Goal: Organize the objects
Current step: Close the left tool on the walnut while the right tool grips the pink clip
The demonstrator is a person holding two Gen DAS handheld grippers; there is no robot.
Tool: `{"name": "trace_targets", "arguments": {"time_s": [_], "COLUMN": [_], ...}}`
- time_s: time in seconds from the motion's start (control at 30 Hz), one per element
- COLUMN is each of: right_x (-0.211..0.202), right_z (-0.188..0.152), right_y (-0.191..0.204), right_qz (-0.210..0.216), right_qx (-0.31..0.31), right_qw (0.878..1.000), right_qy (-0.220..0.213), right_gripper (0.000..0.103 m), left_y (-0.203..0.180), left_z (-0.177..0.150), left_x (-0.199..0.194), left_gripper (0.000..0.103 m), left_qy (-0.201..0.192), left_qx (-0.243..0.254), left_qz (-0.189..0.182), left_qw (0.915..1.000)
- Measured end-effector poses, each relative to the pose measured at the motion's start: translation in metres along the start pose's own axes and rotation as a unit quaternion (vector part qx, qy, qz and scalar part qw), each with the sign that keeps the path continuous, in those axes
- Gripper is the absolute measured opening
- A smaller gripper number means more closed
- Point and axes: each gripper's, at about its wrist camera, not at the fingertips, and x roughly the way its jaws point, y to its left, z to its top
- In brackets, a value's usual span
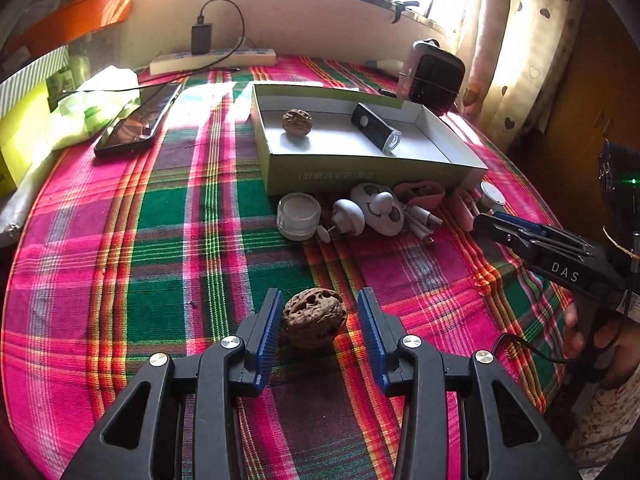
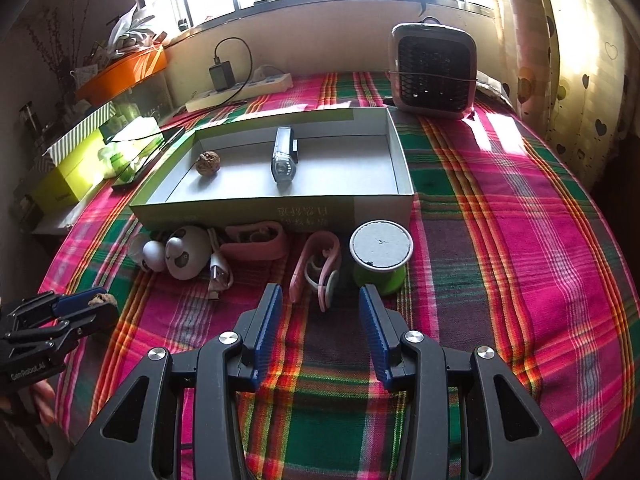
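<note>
A walnut (image 1: 315, 317) lay on the plaid tablecloth (image 1: 160, 264) at lower centre of the left wrist view, between the blue pads of the left gripper (image 1: 319, 322). A gap showed on each side of it, so the jaws stood apart around the nut without pressing it. Higher up, right of centre, an open cardboard box (image 1: 360, 168) held a second walnut (image 1: 297, 121) at its left and a small black flashlight (image 1: 376, 128) at its right.

In the right wrist view the right gripper (image 2: 320, 316) sat at lower centre, its jaws partly spread and holding nothing. Just beyond its tips lay a pink clip (image 2: 316, 268) and a green spool (image 2: 380, 256), both near the box's front wall. A small heater (image 2: 434, 68) stood at the upper right.
</note>
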Motion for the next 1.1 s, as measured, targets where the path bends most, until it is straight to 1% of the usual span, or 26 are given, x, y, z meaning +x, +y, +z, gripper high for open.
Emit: {"name": "trace_targets", "arguments": {"time_s": [0.3,0.8,0.97,1.1], "right_x": [0.019,0.023,0.022,0.021], "right_z": [0.008,0.013,0.013,0.013], "right_y": [0.006,0.008,0.003,0.003], "right_qz": [-0.001,-0.012,-0.014,-0.015], "right_qx": [-0.012,-0.016,-0.007,-0.005], "right_qw": [1.000,1.000,1.000,1.000], "right_qy": [0.019,0.019,0.018,0.017], "right_gripper": [0.042,0.042,0.032,0.027], "left_y": [-0.001,0.000,0.000,0.001], "left_z": [0.000,0.000,-0.001,-0.001], "left_x": [0.002,0.001,0.001,0.001], "left_gripper": [0.037,0.036,0.031,0.030], "left_qy": [-0.002,-0.005,-0.006,-0.007], "left_qx": [0.007,0.002,0.002,0.001], "left_qz": [0.004,0.007,0.012,0.013], "left_qw": [1.0000,1.0000,0.9999,0.9999]}}
